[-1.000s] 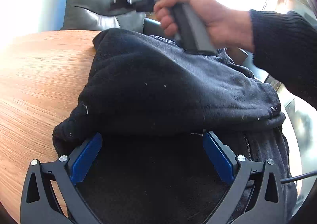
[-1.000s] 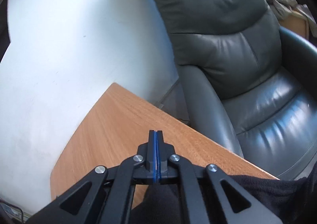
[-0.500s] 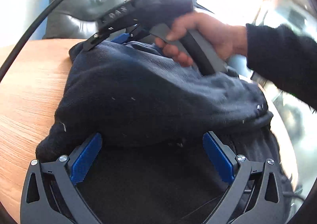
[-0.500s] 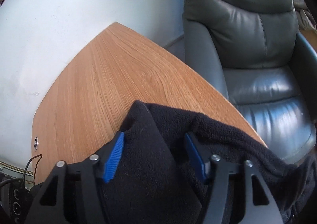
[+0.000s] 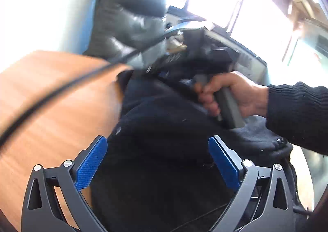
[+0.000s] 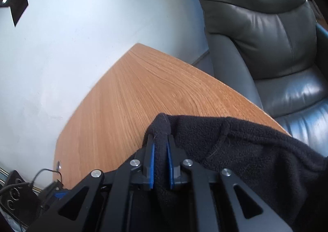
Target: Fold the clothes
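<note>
A black fleece garment (image 5: 168,129) lies bunched on the wooden table (image 5: 51,98). My left gripper (image 5: 157,160) hangs open over its near part, blue pads wide apart with fleece beneath them. At the far end a bare hand (image 5: 231,92) in a black sleeve holds the grey handle of the other gripper. In the right wrist view my right gripper (image 6: 161,162) is shut on a thick edge of the black fleece garment (image 6: 246,150), which bulges up between the blue pads above the table (image 6: 143,88).
A grey leather armchair (image 6: 266,37) stands just past the table's far edge, seen also as the armchair (image 5: 127,16) in the left view. A black cable (image 5: 61,88) crosses over the table. A pale wall (image 6: 82,27) runs along the left, bright windows at the right.
My right gripper went from open astride the fleece edge to shut on it. The left view swung and blurred, and the left gripper stayed open over the garment.
</note>
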A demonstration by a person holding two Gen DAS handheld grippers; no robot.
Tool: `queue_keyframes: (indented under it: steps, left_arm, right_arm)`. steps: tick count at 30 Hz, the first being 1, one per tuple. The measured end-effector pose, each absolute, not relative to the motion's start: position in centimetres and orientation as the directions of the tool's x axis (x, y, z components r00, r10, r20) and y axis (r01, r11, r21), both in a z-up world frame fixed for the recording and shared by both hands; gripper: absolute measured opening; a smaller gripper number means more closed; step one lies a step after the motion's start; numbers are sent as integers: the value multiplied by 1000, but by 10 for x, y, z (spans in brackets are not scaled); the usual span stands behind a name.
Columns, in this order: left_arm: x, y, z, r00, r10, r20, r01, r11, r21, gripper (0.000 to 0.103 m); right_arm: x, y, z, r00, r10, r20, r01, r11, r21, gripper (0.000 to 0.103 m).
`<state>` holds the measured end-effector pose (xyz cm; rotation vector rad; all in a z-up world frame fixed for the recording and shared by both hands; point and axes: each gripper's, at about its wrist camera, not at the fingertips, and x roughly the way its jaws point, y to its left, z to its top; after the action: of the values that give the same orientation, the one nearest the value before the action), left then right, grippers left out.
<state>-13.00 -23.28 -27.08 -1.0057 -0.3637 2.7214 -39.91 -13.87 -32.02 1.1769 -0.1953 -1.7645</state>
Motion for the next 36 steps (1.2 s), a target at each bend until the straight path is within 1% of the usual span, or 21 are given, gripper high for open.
queue_keyframes:
  steps: [2,4,6,7,8,9,11,12,13,15,17,18,21,23,25,27,29,32,35,36]
  left_arm:
    - [-127,-234,-272,-742,283,-608,-107,-945,-309,100]
    - [-124,-235,-274,-740,278,-613,-97,-945,-312,100]
    - [-121,-232,-273,-740,268,-617,-89,-948,-306,100]
    - [-119,-230,-272,-741,264,-618,-86,-949,-302,100]
    - [-117,-229,-272,-742,260,-618,-82,-950,-301,100]
    - [-115,-230,-271,-742,262,-617,-83,-949,-304,100]
    - [-110,-231,-269,-742,273,-612,-92,-946,-312,100]
    - [-107,-231,-267,-742,280,-609,-101,-945,-310,100]
    - [-103,-230,-262,-743,286,-605,-119,-946,-301,100]
    - [-89,-233,-248,-761,303,-573,-168,-946,-277,100]
    - [-79,-231,-229,-782,329,-529,-221,-941,-258,101]
    - [-79,-227,-220,-786,342,-515,-244,-937,-250,102]
    - [-80,-218,-197,-752,415,-512,-343,-910,-234,102]
    - [-72,-214,-184,-709,473,-523,-412,-880,-236,102]
    - [-61,-210,-175,-667,523,-530,-473,-848,-241,103]
    - [-55,-201,-179,-662,513,-546,-489,-848,-204,103]
    - [-59,-189,-190,-648,470,-599,-477,-864,-162,103]
    - [-71,-187,-219,-611,445,-655,-444,-877,-181,103]
    - [-91,-190,-252,-572,414,-708,-411,-892,-189,100]
    - [-96,-191,-261,-562,404,-722,-398,-897,-192,99]
  right_arm:
    - [-402,-135,-312,-88,-835,-543,612,-476,631,11]
    - [-403,-143,-314,-83,-832,-549,608,-479,633,11]
    - [-403,-156,-329,-66,-780,-622,615,-523,590,11]
    - [-403,-163,-337,-57,-751,-657,619,-544,567,15]
    - [-403,-162,-339,-68,-747,-661,611,-555,564,18]
    - [-403,-161,-341,-79,-743,-664,603,-566,562,18]
    - [-404,-153,-332,-114,-736,-667,597,-588,547,37]
    - [-402,-149,-326,-129,-729,-672,599,-597,533,42]
    - [-389,-144,-309,-157,-723,-672,638,-594,490,52]
    - [-363,-134,-273,-213,-714,-667,709,-583,397,56]
    - [-330,-132,-236,-290,-707,-645,790,-558,256,65]
    - [-310,-127,-226,-315,-708,-632,820,-538,194,65]
    - [-260,-100,-204,-364,-729,-579,852,-513,109,65]
    - [-245,-77,-190,-427,-720,-547,823,-560,94,65]
    - [-232,-47,-185,-506,-671,-542,770,-634,66,65]
    - [-216,-53,-200,-500,-633,-591,782,-624,6,65]
    - [-201,-59,-216,-495,-591,-638,793,-607,-53,65]
    - [-178,-69,-240,-488,-520,-701,808,-573,-138,65]
    - [-163,-117,-264,-500,-539,-678,843,-484,-237,64]
    - [-163,-130,-270,-521,-531,-668,834,-482,-267,64]
